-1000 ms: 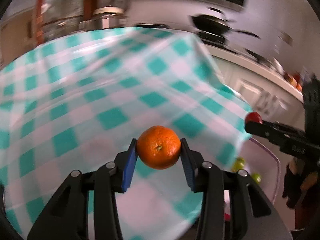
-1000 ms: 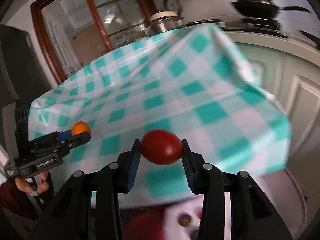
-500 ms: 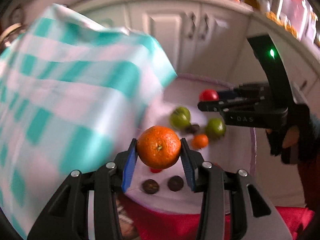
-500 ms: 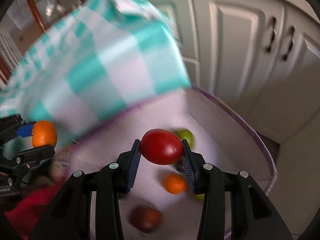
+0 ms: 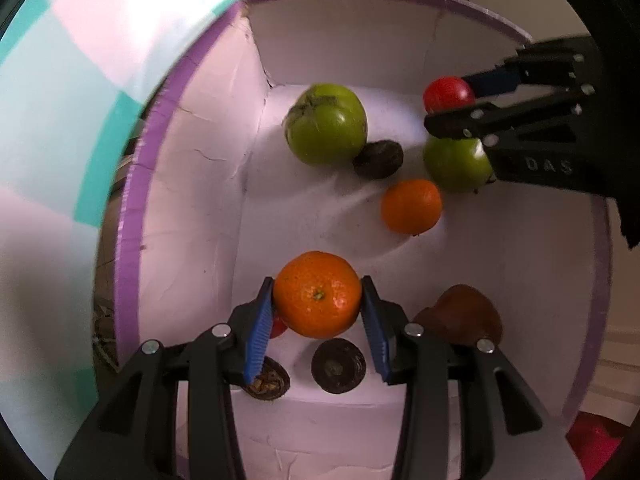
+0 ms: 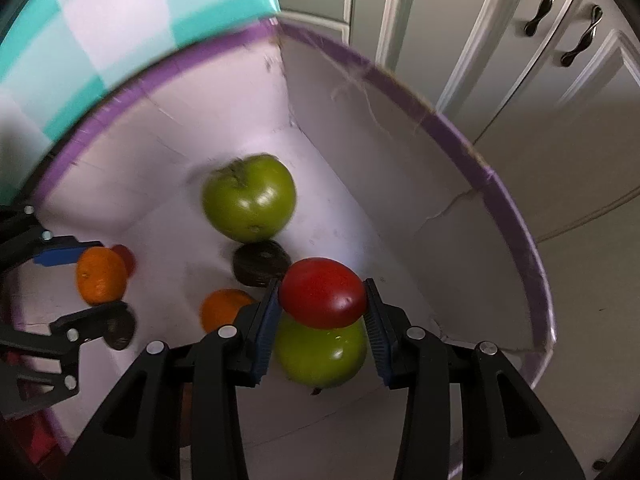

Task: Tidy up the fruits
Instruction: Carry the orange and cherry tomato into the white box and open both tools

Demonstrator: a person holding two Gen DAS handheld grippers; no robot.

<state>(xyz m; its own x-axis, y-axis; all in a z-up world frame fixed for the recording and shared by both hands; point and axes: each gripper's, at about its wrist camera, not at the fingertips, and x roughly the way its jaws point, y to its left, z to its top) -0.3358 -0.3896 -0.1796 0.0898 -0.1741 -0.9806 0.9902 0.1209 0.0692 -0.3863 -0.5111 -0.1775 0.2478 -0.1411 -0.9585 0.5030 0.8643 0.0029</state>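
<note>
In the left wrist view, the left gripper (image 5: 318, 300) is covering most of a small red fruit (image 5: 279, 327) at 7 o'clock and part of a dark fruit (image 5: 267, 380). The right gripper (image 5: 450, 101) is hiding the upper right of a green fruit (image 5: 454, 166). A brown fruit (image 5: 460, 314) is sitting half behind a finger. In the right wrist view, the red tomato (image 6: 322, 293) is masking the top of that green fruit (image 6: 320, 354), and the far green fruit (image 6: 250, 197) is blurring at 10 o'clock. The box (image 6: 516, 216) rim is running off the lower edge.
</note>
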